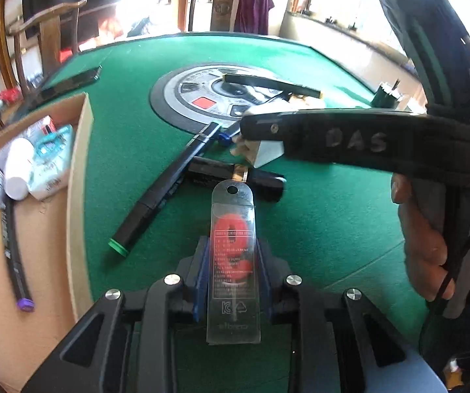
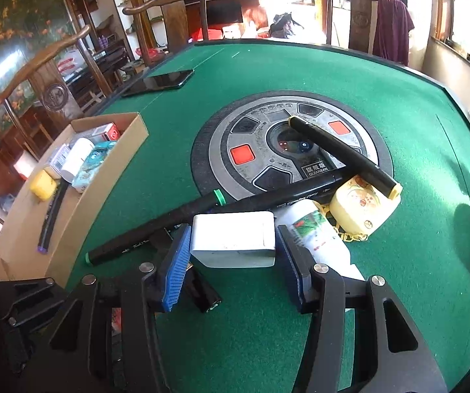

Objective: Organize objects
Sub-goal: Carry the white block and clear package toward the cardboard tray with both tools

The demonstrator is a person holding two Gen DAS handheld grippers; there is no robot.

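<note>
My left gripper (image 1: 233,262) is shut on a clear packet with a red number candle (image 1: 233,249), held above the green felt. My right gripper (image 2: 233,255) is open, its jaws on either side of a white block (image 2: 233,240) without visibly pressing it; it also shows in the left wrist view (image 1: 267,154) under the right gripper's body. Black markers lie crossed on the felt: a green-capped one (image 1: 156,190), one with a yellow cap (image 2: 346,154). A white bottle (image 2: 316,232) and a yellow case (image 2: 362,206) lie by the block.
A cardboard box (image 1: 82,177) at the left holds a white tube, a teal packet, a yellow item and a purple-capped marker (image 1: 14,255). A phone (image 2: 163,82) lies at the far left of the table. The round centre panel (image 2: 267,150) sits mid-table. Chairs stand behind.
</note>
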